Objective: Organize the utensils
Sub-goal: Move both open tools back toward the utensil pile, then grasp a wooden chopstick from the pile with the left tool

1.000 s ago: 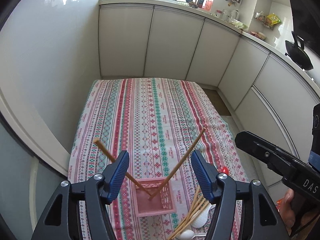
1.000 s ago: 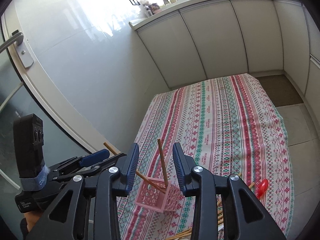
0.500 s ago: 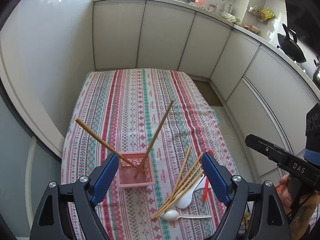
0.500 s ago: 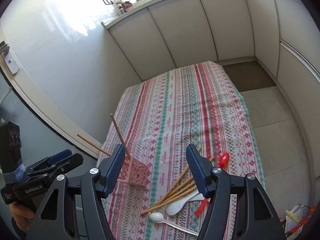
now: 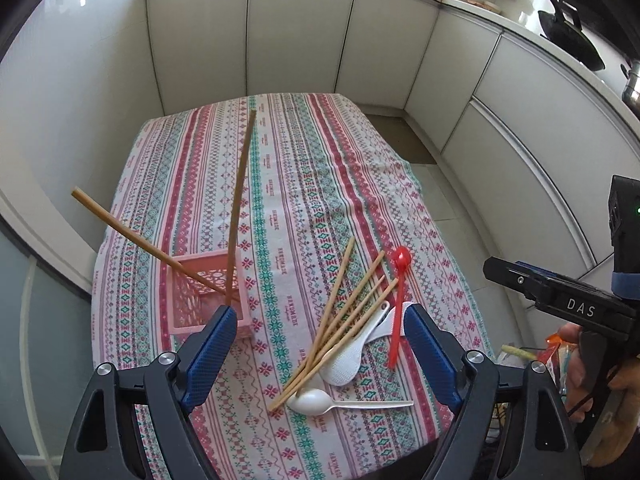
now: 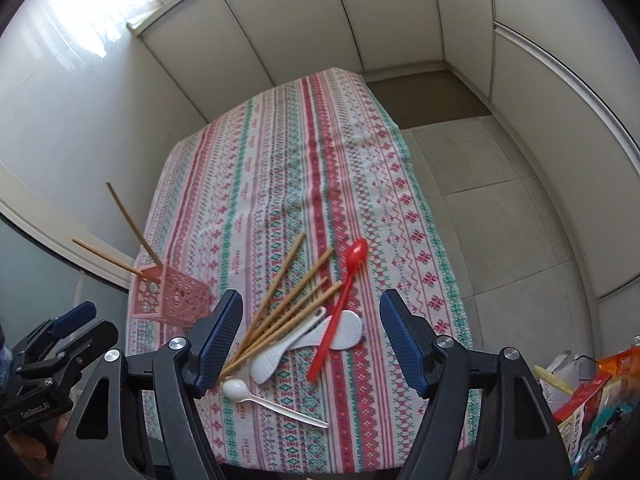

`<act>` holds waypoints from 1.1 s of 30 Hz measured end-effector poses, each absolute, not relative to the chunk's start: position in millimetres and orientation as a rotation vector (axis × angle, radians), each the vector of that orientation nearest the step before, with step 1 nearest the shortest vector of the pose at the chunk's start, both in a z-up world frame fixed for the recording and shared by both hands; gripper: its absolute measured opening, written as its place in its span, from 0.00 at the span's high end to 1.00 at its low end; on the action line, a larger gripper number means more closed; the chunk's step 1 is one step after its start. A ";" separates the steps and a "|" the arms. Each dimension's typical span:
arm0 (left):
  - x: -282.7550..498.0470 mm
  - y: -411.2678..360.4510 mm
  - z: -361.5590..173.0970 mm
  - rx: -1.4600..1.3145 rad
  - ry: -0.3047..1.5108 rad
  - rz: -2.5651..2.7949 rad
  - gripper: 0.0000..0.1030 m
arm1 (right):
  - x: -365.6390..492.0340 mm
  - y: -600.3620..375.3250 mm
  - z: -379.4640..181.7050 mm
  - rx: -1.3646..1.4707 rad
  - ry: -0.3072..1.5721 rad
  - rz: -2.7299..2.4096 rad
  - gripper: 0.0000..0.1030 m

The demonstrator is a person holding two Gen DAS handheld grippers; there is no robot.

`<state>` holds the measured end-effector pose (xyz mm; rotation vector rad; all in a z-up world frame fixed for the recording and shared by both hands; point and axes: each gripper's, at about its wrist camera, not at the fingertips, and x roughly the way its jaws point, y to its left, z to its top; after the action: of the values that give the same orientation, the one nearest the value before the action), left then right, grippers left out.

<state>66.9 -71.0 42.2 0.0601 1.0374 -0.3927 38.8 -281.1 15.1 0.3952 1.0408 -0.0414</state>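
Observation:
A pink perforated basket [image 5: 200, 292] [image 6: 172, 294] stands near the table's left edge with two wooden chopsticks [image 5: 238, 208] [image 6: 132, 224] leaning in it. A loose pile lies to its right: several chopsticks [image 5: 340, 312] [image 6: 286, 304], a red spoon [image 5: 398, 300] [image 6: 340, 300], white rice paddles [image 5: 348, 354] [image 6: 344, 330] and a white plastic spoon [image 5: 316, 402] [image 6: 240, 390]. My left gripper [image 5: 316, 356] is open and empty above the pile. My right gripper [image 6: 310, 340] is open and empty above the same pile.
The striped tablecloth [image 5: 296, 168] [image 6: 288, 168] covers the table. White cabinets [image 5: 300, 36] curve round the far and right sides, a wall stands at the left. Bags and packets [image 6: 592, 396] lie on the floor at the right front corner.
Both grippers have drawn back and up from the basket and opened wider. The view has shifted right, and the loose utensil pile is now between the fingers.

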 end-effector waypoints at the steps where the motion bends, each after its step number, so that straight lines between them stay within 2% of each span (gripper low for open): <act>1: 68.1 -75.2 36.6 0.071 1.046 -0.392 0.16 | 38.1 -284.0 10.6 0.391 1.057 -0.054 0.26; 18: 100.7 -119.7 -33.2 0.147 1.149 -0.417 0.18 | 44.7 -321.1 -42.2 0.380 1.225 -0.194 0.24; 24: 108.9 -123.0 -48.1 0.150 1.171 -0.449 0.34 | 45.0 -324.3 -50.1 0.378 1.249 -0.211 0.24; 26: 114.2 -122.9 -54.1 0.139 1.192 -0.457 0.47 | 45.0 -324.3 -52.1 0.380 1.253 -0.210 0.24; 29: 123.1 -126.6 -62.0 0.117 1.218 -0.468 0.61 | 48.0 -324.0 -56.8 0.395 1.264 -0.206 0.24; 33: 139.9 -144.0 -78.5 0.152 1.241 -0.461 0.68 | 56.2 -324.3 -68.3 0.440 1.285 -0.196 0.24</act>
<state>139.9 -144.0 -78.5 0.1520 1.2406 -0.4610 56.2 -324.3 -68.3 0.4402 1.2851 -0.1961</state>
